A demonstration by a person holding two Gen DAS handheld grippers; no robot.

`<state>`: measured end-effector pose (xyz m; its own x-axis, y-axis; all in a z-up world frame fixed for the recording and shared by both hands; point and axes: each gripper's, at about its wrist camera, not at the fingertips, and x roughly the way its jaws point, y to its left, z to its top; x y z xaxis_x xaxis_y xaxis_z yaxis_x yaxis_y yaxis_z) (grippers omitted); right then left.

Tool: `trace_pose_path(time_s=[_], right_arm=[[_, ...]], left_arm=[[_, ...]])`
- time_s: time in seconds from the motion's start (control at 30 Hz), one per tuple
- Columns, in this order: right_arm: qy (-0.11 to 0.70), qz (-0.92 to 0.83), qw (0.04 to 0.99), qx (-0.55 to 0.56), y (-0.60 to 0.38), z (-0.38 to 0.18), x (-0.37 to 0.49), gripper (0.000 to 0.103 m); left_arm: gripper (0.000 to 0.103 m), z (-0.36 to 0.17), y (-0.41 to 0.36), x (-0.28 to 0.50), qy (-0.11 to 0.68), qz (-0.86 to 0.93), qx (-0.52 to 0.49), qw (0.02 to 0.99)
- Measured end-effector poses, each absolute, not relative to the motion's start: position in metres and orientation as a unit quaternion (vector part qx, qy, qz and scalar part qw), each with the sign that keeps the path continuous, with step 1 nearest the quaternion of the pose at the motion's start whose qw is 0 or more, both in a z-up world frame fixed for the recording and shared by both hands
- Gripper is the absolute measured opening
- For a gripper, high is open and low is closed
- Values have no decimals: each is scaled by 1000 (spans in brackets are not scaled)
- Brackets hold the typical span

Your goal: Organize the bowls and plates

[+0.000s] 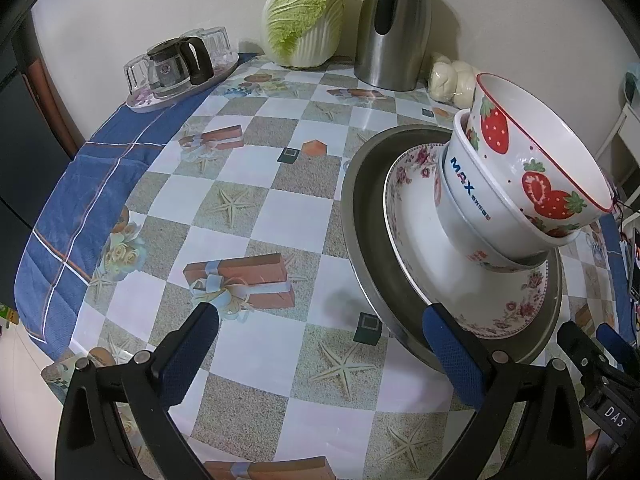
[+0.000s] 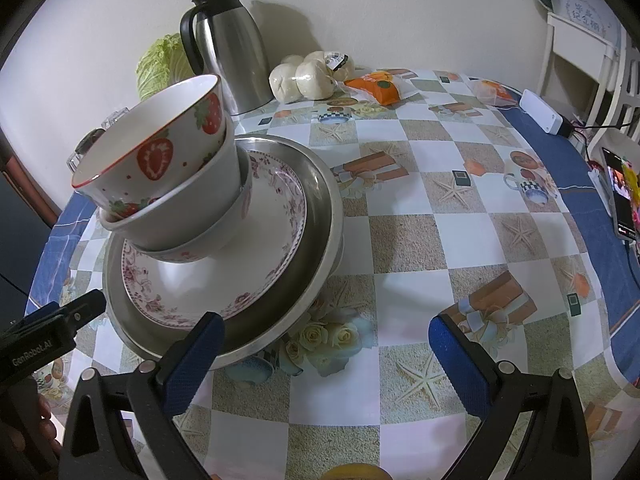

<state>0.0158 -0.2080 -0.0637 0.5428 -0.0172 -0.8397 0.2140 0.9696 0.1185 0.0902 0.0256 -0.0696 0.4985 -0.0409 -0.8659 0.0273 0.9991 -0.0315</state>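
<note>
A stack stands on the checked tablecloth: a wide metal plate (image 1: 362,216) (image 2: 316,216) at the bottom, a floral plate (image 1: 416,240) (image 2: 272,232) on it, a white bowl (image 1: 468,204) (image 2: 208,200) marked MAX on that, and a tilted strawberry bowl (image 1: 520,148) (image 2: 156,148) on top. My left gripper (image 1: 320,322) is open, low over the table just left of the stack, its right finger (image 1: 452,356) in front of the metal plate's rim. My right gripper (image 2: 326,336) is open just right of the stack, its left finger (image 2: 196,356) before the rim. Neither holds anything.
At the back wall stand a steel thermos jug (image 1: 394,28) (image 2: 230,44), a napa cabbage (image 1: 304,20), bagged buns (image 2: 308,74) and a tray (image 1: 138,104) with glasses and a coffee pot. Snack packets (image 2: 376,88), a white box (image 2: 540,110) and a phone (image 2: 618,196) lie at the right.
</note>
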Motion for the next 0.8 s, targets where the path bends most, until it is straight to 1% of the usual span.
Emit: trace_pose_path(time_s=[0.8], right_arm=[[478,-64,870,101,-207,-65,15,103]], left_arm=[[102,-70,25,90,502,-19,-7,865]])
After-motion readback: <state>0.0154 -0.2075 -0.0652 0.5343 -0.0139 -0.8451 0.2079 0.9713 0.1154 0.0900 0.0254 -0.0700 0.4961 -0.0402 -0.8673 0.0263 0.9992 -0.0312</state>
